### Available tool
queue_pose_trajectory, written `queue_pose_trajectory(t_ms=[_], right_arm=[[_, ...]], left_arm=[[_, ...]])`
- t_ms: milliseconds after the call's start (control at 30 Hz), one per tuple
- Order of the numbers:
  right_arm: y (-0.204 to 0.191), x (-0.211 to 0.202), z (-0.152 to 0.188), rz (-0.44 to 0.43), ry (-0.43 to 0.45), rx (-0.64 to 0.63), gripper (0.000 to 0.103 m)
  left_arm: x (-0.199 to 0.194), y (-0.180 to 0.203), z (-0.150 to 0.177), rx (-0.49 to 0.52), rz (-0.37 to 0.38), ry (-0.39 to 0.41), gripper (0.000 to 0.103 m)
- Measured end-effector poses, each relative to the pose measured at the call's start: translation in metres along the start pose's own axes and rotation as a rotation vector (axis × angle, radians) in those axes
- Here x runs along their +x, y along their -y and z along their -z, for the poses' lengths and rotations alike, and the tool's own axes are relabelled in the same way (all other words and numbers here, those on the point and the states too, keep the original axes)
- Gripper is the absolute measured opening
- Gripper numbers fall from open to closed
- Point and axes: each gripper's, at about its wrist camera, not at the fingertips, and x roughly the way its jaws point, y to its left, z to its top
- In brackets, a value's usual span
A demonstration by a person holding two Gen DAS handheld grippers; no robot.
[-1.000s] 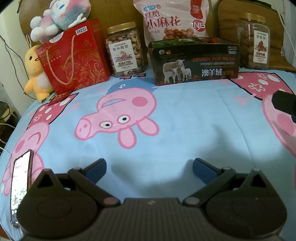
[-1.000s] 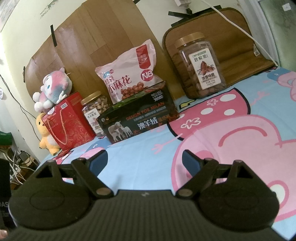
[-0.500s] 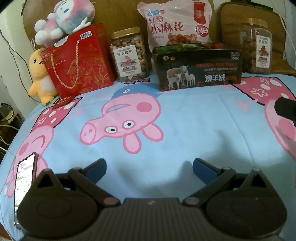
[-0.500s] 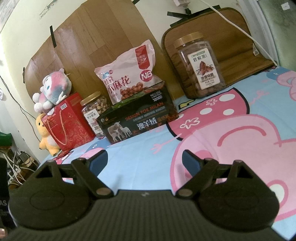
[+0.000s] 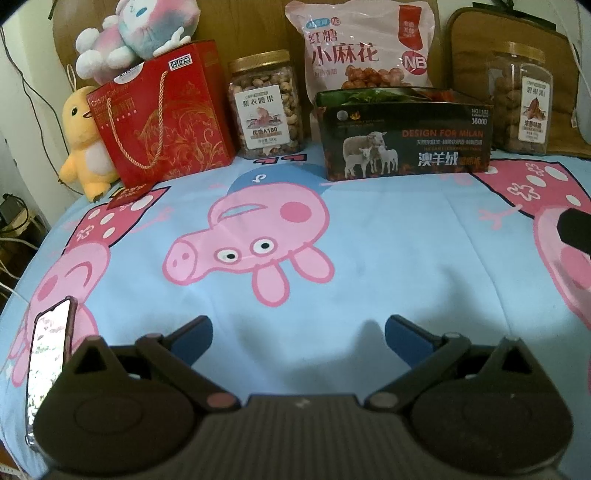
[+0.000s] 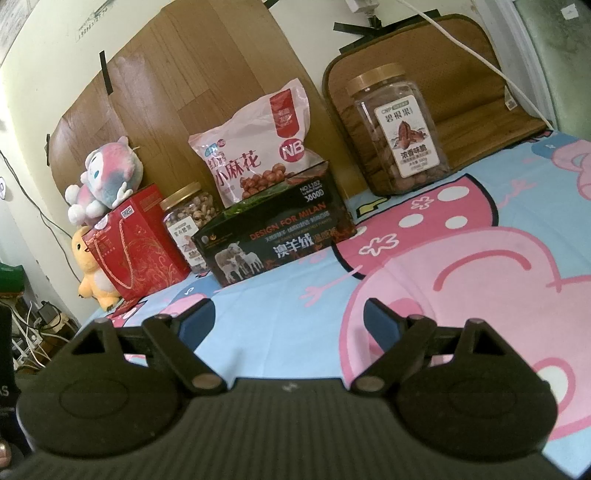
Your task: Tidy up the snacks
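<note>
Snacks stand along the far edge of a bed with a cartoon pig sheet (image 5: 369, 258). From left: a red gift bag (image 5: 162, 114), a nut jar with a gold lid (image 5: 267, 105), a pink snack bag (image 5: 364, 48) behind a dark open box (image 5: 404, 138), and a pecan jar (image 5: 521, 99). They also show in the right wrist view: the red gift bag (image 6: 136, 247), nut jar (image 6: 190, 225), pink snack bag (image 6: 255, 166), dark open box (image 6: 277, 243), pecan jar (image 6: 400, 133). My left gripper (image 5: 298, 334) and right gripper (image 6: 289, 319) are open and empty, well short of the snacks.
A phone (image 5: 48, 354) lies at the sheet's near left. A yellow plush (image 5: 83, 144) and a pink plush (image 5: 136, 33) sit by the gift bag. A brown cushion (image 6: 461, 81) leans on the wall. Cables (image 6: 29, 332) lie off the left edge.
Both views have tilted down slightly, so the snacks sit a little lower in frame. Both grippers stay open and empty.
</note>
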Motion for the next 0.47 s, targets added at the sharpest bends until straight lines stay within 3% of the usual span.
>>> queue_pose_trajectory(t_ms=[267,467], right_arm=[[0.0000,0.0003,0.0001,-0.001,0.000,0.000,0.089],[0.0005,-0.0017,0.0001,0.001,0.004,0.001,0.089]], left_arm=[[0.0004,0.0028,-0.0002,0.014,-0.004,-0.004,0.103],[-0.0033,0.0057,-0.0002,0.026,0.051,-0.001,0.103]])
